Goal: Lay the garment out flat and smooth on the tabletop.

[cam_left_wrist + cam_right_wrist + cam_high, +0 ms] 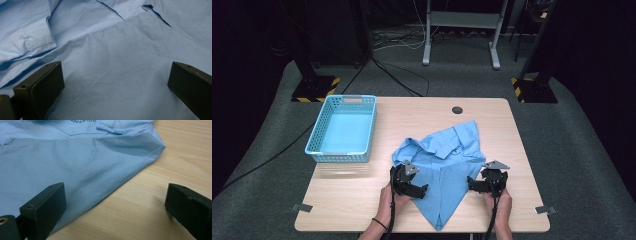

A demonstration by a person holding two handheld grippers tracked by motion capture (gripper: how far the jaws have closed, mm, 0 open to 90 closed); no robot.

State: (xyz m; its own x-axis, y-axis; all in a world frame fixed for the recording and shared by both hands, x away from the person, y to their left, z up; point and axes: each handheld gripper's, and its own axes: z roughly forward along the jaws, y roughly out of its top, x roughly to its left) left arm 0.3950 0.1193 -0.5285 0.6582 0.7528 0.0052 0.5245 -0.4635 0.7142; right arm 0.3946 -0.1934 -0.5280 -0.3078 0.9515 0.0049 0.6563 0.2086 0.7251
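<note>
While the blue shirt (pixel 447 160) lies rumpled on my wooden table (pixel 492 112), its thin woven cloth tapers toward me. My left gripper (pixel 421 191) gapes wide over fabric; my right gripper (pixel 474 184) gapes wide astride its hem, both empty. A perforated blue basket (pixel 343 128) sits left.

Between the two black tools lies a plain light-blue shirt (pixel 447 157) with dark lettering near its pocket, on a pale wood-grain tabletop (pixel 362 192), and beyond the left tool (pixel 422 191) stands a turquoise lattice basket (pixel 314 137).
</note>
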